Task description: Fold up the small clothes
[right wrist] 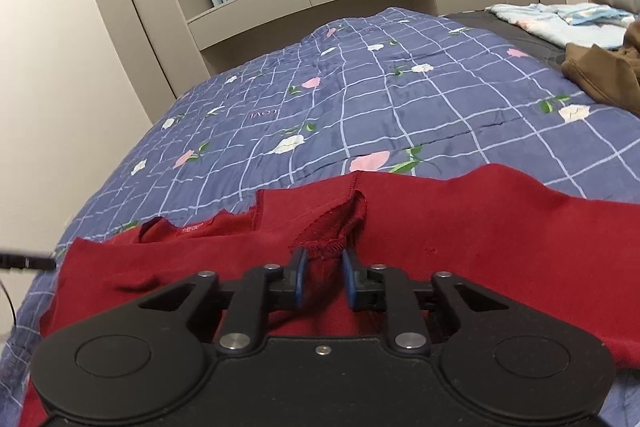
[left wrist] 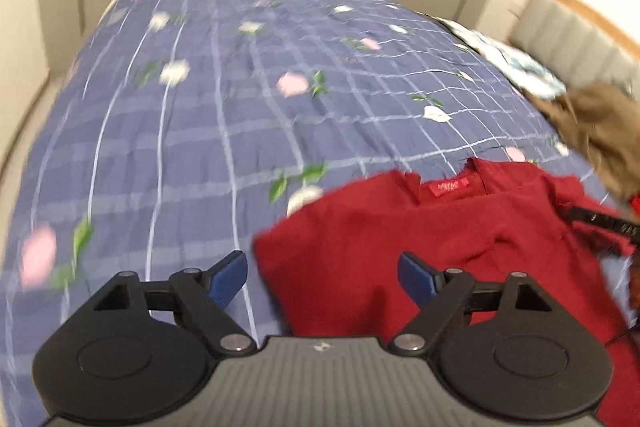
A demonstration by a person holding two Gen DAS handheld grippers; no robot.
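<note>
A red shirt [right wrist: 480,235] lies spread on a bed under a blue checked quilt [right wrist: 360,99], and the right tool [right wrist: 324,277] has its blue pads closed to a narrow gap on a bunched seam of the cloth, most likely a sleeve or armhole edge, gripped right at its tip. The left tool [left wrist: 322,277] hangs wide open with nothing in it, its right pad over the shirt's left edge and its left pad over bare quilt, so the garment lies ahead and to the right of that tool. The shirt's neck label [left wrist: 448,185] sits on the far side, which suggests the long axis runs away from the person, hem nearest. The next fold appears to turn on the left tool, the free one, closing on that near-left edge. Beyond the shirt, the quilt runs to a built-in cupboard and window; a brown garment [right wrist: 600,75] and pale blue bedding [right wrist: 560,19] lie well apart at the far right. The left view is blurred, the hem is hidden behind both tools, and a thin black object [left wrist: 600,223] at the right edge cannot be identified.
</note>
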